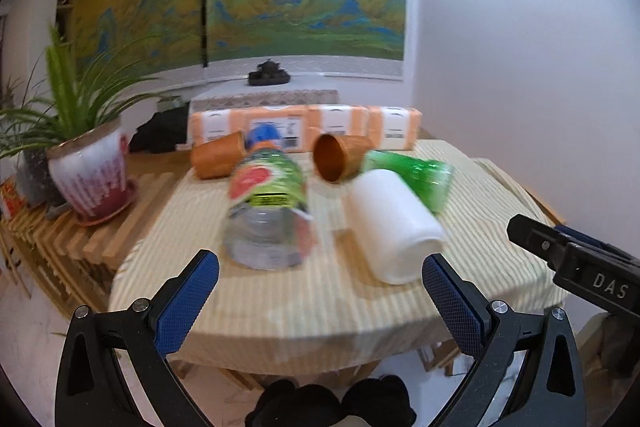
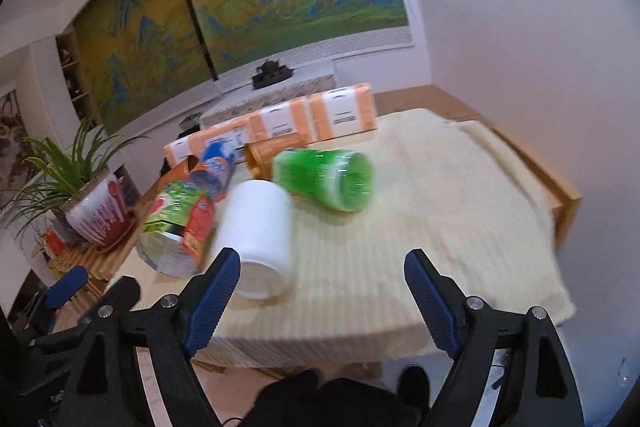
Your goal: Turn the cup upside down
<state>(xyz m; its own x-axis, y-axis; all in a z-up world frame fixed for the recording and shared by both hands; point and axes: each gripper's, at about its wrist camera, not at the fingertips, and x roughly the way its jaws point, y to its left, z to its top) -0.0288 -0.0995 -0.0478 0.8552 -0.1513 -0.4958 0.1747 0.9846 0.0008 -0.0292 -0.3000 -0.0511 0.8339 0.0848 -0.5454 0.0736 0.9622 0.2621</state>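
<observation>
Both grippers, left [image 1: 320, 281] and right [image 2: 322, 277], gape empty short of the white cup [image 2: 258, 239] lying sideways on the towel [image 2: 460, 211], probably mouth nearest, so square up across its body first.

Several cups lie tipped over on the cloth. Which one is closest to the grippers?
The white cup, lying on its side with its open mouth toward the cameras. The green cup and the two orange cups lie farther back.
</observation>
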